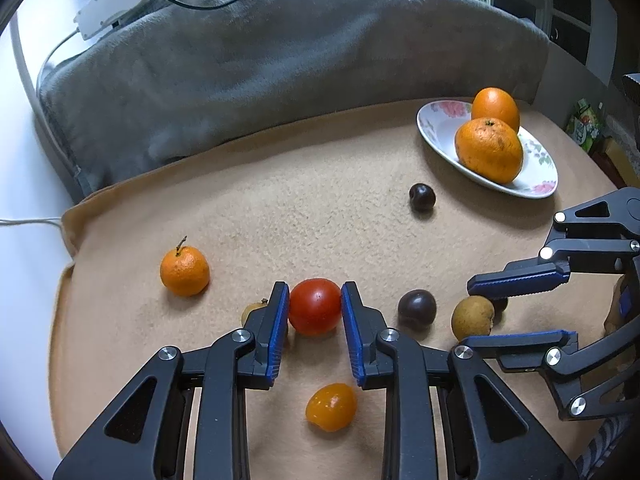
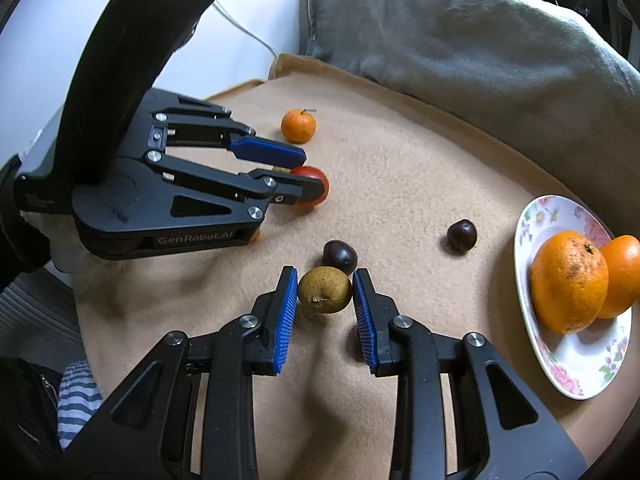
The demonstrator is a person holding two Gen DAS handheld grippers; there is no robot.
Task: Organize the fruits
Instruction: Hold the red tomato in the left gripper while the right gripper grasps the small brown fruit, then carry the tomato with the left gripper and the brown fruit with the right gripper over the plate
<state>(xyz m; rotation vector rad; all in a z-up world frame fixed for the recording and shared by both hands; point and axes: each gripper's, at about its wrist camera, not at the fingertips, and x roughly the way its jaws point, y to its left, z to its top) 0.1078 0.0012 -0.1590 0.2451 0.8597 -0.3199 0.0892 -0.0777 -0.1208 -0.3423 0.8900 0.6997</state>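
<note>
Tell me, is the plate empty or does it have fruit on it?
Not empty. The plate holds two oranges, touching each other. The other fruits lie on the tan cloth, off the plate.

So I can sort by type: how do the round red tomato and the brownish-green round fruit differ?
The round red tomato is glossy and smooth, gripped by the left gripper. The brownish-green round fruit is dull and speckled, gripped by the right gripper. Both sit on the tan blanket.
</note>
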